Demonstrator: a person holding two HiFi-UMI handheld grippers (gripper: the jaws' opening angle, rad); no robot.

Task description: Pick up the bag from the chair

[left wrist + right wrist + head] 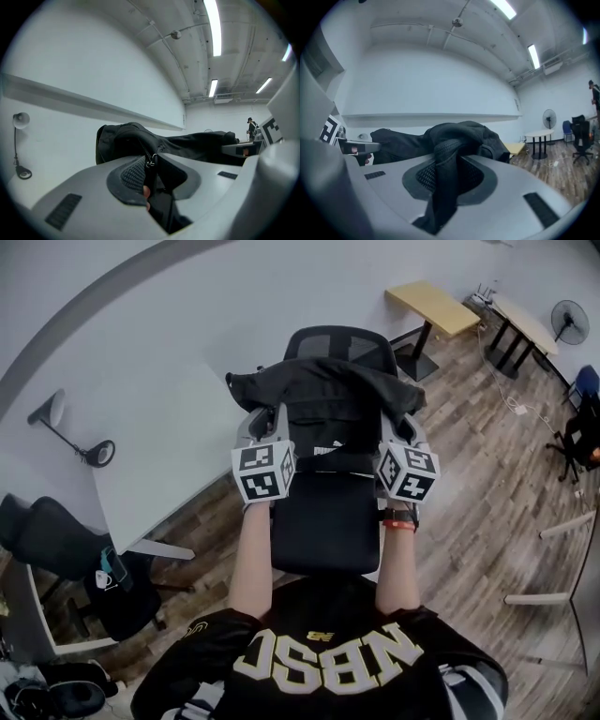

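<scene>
With both forearms stretched out ahead of the person in the black lettered jersey point(328, 652), the two claws are level with each other right over the black padded office chair point(323, 526). The left gripper point(272, 423) is clenched on a fold of the black fabric bag point(323, 395). In the left gripper view its jaws point(152, 183) pinch dark cloth right at a small silver zip pull point(151, 161). The right gripper point(398, 427) is clamped too, and the right gripper view shows its jaws point(447, 176) biting a mesh-textured band of that same bag point(459, 133).

So the bag hangs stretched between the two grippers, above the chair's seat and in front of its mesh backrest, and the seat beneath lies bare. Whether the cloth brushes the backrest, I cannot tell.

To the left of the chair runs a white table point(141, 456) with a black-stemmed desk lamp point(70, 432) on it. Brown wood-plank floor point(487, 493) spreads right of the chair. Beyond the chair to the right stands a pale yellow table point(436, 307), and farther right a black pedestal fan point(569, 320).
</scene>
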